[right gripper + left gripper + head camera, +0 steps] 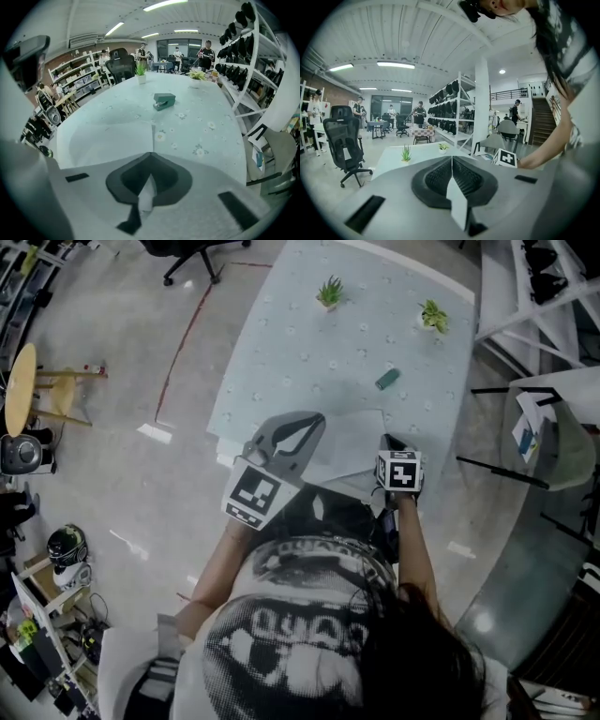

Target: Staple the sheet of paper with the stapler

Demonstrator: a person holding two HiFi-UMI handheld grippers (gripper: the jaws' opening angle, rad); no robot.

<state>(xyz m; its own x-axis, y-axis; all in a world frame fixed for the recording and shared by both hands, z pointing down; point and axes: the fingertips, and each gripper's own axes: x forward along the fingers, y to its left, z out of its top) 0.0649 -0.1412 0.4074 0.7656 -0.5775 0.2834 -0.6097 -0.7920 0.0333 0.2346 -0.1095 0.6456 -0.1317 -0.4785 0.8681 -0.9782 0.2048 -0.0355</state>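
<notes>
The white sheet of paper lies on the pale flowered table, near its front edge. My left gripper is at the sheet's left side, and in the left gripper view its jaws are shut with a white strip of paper pinched between them. My right gripper is at the sheet's right corner, shut on a white edge of the paper. A green stapler sits farther back on the table, also in the right gripper view, apart from both grippers.
Two small potted plants stand at the table's far end. A grey chair with papers is at the right of the table. A black office chair stands on the floor at the back left.
</notes>
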